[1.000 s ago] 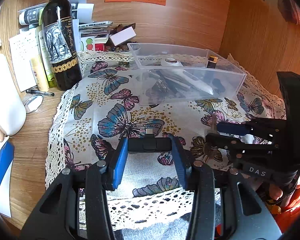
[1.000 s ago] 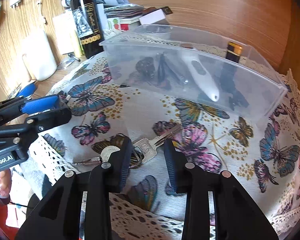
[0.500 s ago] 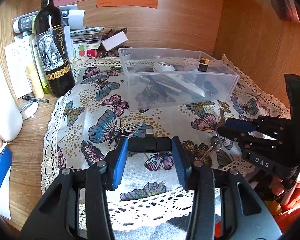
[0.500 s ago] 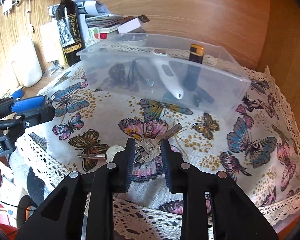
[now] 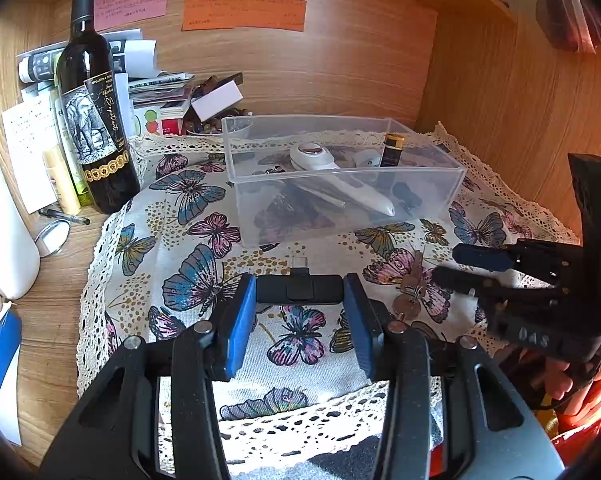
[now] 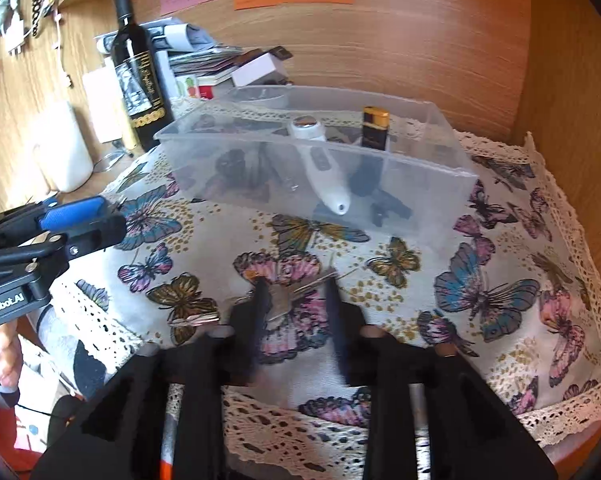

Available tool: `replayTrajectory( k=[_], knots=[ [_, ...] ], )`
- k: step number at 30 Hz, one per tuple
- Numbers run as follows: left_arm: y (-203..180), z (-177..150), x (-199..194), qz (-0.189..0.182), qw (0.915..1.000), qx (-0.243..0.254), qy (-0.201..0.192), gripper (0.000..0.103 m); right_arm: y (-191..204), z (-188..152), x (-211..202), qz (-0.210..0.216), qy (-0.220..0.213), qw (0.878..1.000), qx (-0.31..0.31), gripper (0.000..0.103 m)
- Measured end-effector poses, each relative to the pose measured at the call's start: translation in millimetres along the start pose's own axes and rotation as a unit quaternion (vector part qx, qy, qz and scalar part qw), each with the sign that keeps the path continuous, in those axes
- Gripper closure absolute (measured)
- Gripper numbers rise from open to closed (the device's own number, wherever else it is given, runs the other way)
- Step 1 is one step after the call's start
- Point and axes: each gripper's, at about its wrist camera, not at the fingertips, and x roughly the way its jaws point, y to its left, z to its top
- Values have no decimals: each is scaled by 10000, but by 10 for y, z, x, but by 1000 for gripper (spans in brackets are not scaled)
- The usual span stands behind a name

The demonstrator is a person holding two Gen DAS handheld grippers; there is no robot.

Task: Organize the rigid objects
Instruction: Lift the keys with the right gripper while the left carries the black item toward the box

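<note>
My left gripper (image 5: 300, 292) is shut on a small black adapter (image 5: 299, 289) with a USB-C plug, held above the butterfly cloth. It also shows at the left of the right wrist view (image 6: 80, 224). My right gripper (image 6: 294, 292) holds a bunch of keys (image 6: 288, 296) between its fingers, just above the cloth; the bunch also shows in the left wrist view (image 5: 410, 292). A clear plastic bin (image 5: 340, 176) stands behind, holding a white thermometer-like device (image 5: 340, 184), a black-and-gold lighter (image 6: 374, 128) and dark items.
A wine bottle (image 5: 94, 120) stands at the back left, with papers, tubes and a small mirror (image 5: 54, 236) around it. A white bottle (image 5: 0, 232) is at the far left. Wooden walls close the back and right.
My right gripper has closed on the keys and lifted them off the cloth. Both grippers have pulled back and risen a little; the bin looks farther away.
</note>
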Motion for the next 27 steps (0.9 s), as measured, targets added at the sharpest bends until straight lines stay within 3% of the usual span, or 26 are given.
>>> replayTrajectory(
  k=[1, 5, 8, 10, 13, 15, 18, 19, 22, 27],
  knots=[
    [4, -3, 2, 9, 10000, -6, 6, 59, 21, -12, 2, 62, -10, 10000, -23, 48],
    [45, -17, 2, 61, 10000, -50, 33, 59, 133, -52, 114, 270, 193, 9994, -134, 46],
    [78, -22, -10, 93, 9999, -97, 30, 59, 203, -42, 280, 141, 359, 9991, -162, 42],
    [95, -28, -22, 112, 9999, -122, 19, 59, 209, -16, 358, 215, 402, 9990, -5, 31],
    [108, -36, -30, 131, 9998, -140, 11, 59, 270, -13, 404, 30, 340, 9993, -173, 28],
    [116, -42, -32, 132, 9998, -150, 9, 59, 273, -24, 394, -10, 273, 9995, -185, 30],
    [128, -49, -27, 118, 9998, -177, 2, 59, 235, -43, 339, -67, 209, 9995, -215, 50],
    [130, -51, -22, 109, 9998, -185, 1, 59, 207, -46, 320, -88, 206, 9995, -215, 62],
    [127, -57, -15, 89, 9998, -191, -6, 59, 116, -66, 297, 65, 203, 9997, -122, 62],
    [107, -61, -8, 92, 9998, -165, -4, 59, 132, -90, 246, -49, 140, 9999, -84, 62]
  ],
)
